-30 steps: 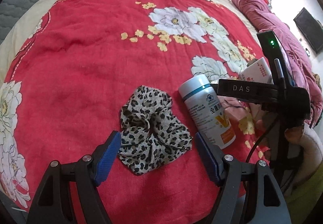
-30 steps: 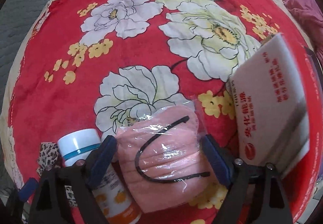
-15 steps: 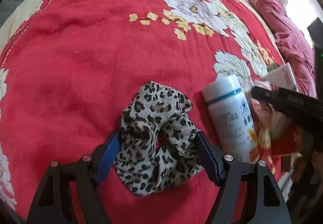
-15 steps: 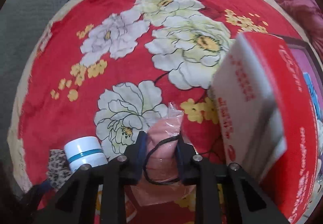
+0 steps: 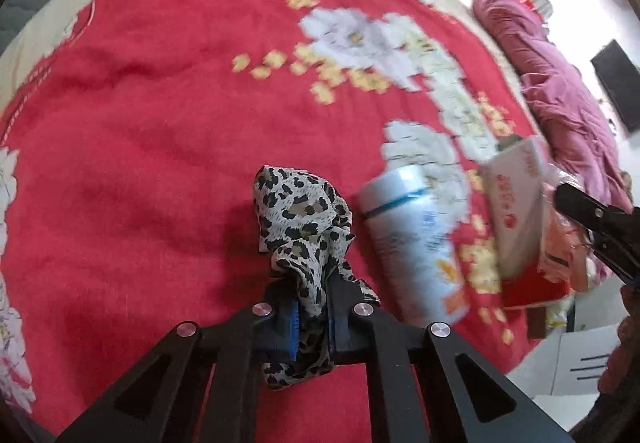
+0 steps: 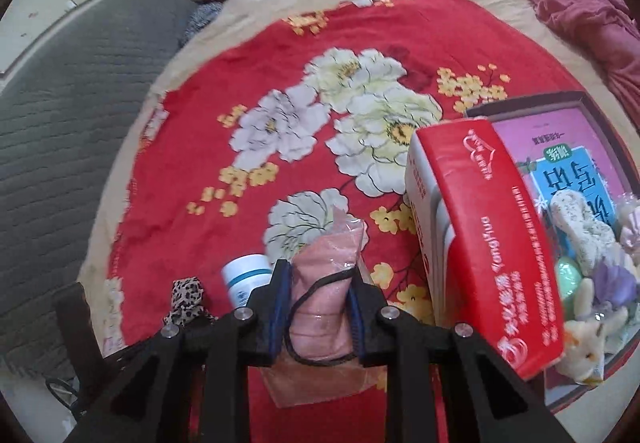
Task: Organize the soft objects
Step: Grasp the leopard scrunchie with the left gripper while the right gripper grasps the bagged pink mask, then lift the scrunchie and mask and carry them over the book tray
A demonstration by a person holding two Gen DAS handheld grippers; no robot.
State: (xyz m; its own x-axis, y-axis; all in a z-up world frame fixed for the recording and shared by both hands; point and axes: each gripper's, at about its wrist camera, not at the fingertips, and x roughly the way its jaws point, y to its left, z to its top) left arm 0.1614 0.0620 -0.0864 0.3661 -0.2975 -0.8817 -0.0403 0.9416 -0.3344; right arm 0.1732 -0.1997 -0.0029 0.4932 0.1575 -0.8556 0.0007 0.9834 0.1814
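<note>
Left wrist view is motion-blurred — print on the white bottle [image 5: 412, 243] and the red-and-white carton [image 5: 516, 203] can't be read there. In that view, the lower end of the leopard scrunchie [image 5: 304, 239] is hidden between the fingers; only a black tip of the right gripper [image 5: 596, 219] shows at the frame edge. The scrunchie is squeezed into a bunched strip, long axis running straight ahead from the left gripper [image 5: 312, 317], far end sagging toward the red floral blanket [image 5: 140, 143]. The left jaws are nearly together, clamped on the scrunchie.

The right gripper [image 6: 318, 317] has its jaws pinched on the pink mask in its clear bag [image 6: 324, 291] — long axis forward, bag's near edge hanging below the fingers. The carton [image 6: 492, 255] stands just right of it, partly covering a tray [image 6: 516, 107] of small plush toys.
</note>
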